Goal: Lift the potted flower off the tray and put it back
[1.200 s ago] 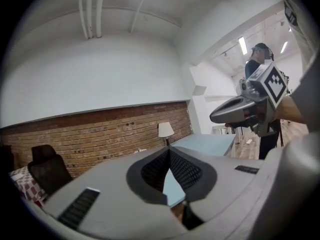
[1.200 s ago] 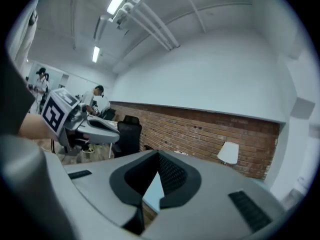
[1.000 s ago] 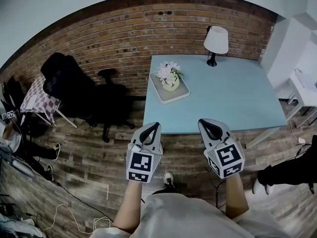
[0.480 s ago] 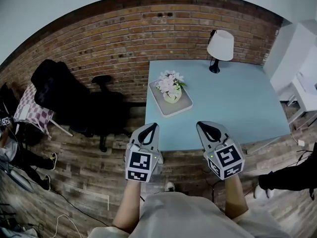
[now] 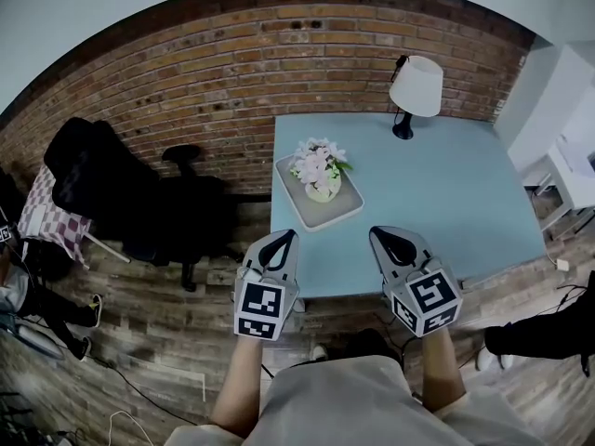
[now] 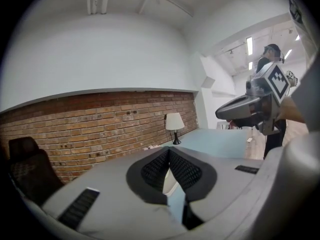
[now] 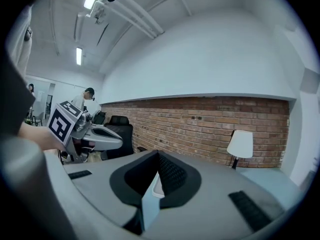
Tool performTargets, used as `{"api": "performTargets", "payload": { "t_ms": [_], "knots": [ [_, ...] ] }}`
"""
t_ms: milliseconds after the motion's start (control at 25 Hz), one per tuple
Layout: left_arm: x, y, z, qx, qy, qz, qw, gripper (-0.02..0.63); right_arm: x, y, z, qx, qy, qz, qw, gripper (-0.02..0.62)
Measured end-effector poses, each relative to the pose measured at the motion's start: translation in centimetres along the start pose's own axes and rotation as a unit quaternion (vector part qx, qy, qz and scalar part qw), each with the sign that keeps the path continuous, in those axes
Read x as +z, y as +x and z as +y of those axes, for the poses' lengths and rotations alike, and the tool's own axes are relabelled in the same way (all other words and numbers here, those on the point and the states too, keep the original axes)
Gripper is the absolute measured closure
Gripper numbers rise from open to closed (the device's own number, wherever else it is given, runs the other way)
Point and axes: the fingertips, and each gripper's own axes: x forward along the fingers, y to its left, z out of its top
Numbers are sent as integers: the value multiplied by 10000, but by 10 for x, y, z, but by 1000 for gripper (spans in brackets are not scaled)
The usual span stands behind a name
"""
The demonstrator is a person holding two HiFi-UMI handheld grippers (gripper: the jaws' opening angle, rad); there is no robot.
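Potted flower (image 5: 316, 167) on tray (image 5: 345, 203), tray on left of table (image 5: 446, 203), lamp (image 5: 416, 85) at back, chair (image 5: 98, 182) further left

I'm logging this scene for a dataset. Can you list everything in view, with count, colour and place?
table: one, light blue, against the brick wall
tray: one, pale grey, near the table's left edge
potted flower: one, pink and white blooms in a pale pot, on the tray
lamp: one, white shade on a black stand, at the table's far edge
office chair: one, black, left of the table
checked cloth: one, pink and white, far left
brick wall: one, reddish-brown, behind the table
floor: wood planks, brown-grey
left tongs: one, grey, shut and empty, at the table's near edge
right tongs: one, grey, shut and empty, beside the left tongs
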Motion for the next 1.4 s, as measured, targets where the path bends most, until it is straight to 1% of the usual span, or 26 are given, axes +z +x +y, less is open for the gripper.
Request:
{"api": "performTargets", "payload": {
  "t_ms": [120, 240, 400, 520, 560, 640, 840, 1000, 1120, 1240, 1400],
  "knots": [
    [-7, 10, 8, -10, -37, 80, 10000, 578, -5, 11, -8, -88, -98, 106, 9999, 571],
    [-15, 22, 14, -22, -97, 173, 9998, 565, -14, 22, -17, -86, -115, 209, 9997, 571],
    [-25, 44, 21, 18, -163, 254, 9995, 565, -27, 41, -33, 31, -46, 308, 9995, 571],
    [-33, 65, 23, -76, -203, 369, 9991, 557, -34, 60, -47, 149, 45, 348, 9993, 569],
    [-37, 73, 23, -133, -206, 429, 9988, 551, -37, 67, -53, 179, 66, 375, 9991, 566],
    [-45, 87, 25, -203, -232, 533, 9981, 543, -45, 81, -63, 233, 99, 461, 9986, 537],
    [-60, 122, 35, -264, -371, 685, 9966, 498, -61, 119, -92, 331, 186, 648, 9972, 537],
    [-80, 149, 43, -317, -568, 884, 9940, 484, -79, 147, -105, 530, 242, 817, 9949, 480],
    [-99, 169, 47, -389, -741, 1085, 9906, 453, -94, 166, -112, 714, 306, 940, 9925, 418],
    [-115, 189, 49, -471, -953, 1169, 9874, 412, -114, 181, -119, 871, 244, 1134, 9894, 393],
    [-136, 211, 53, -538, -1154, 1198, 9846, 363, -139, 199, -128, 1076, 283, 1344, 9847, 390]
  ]
}}
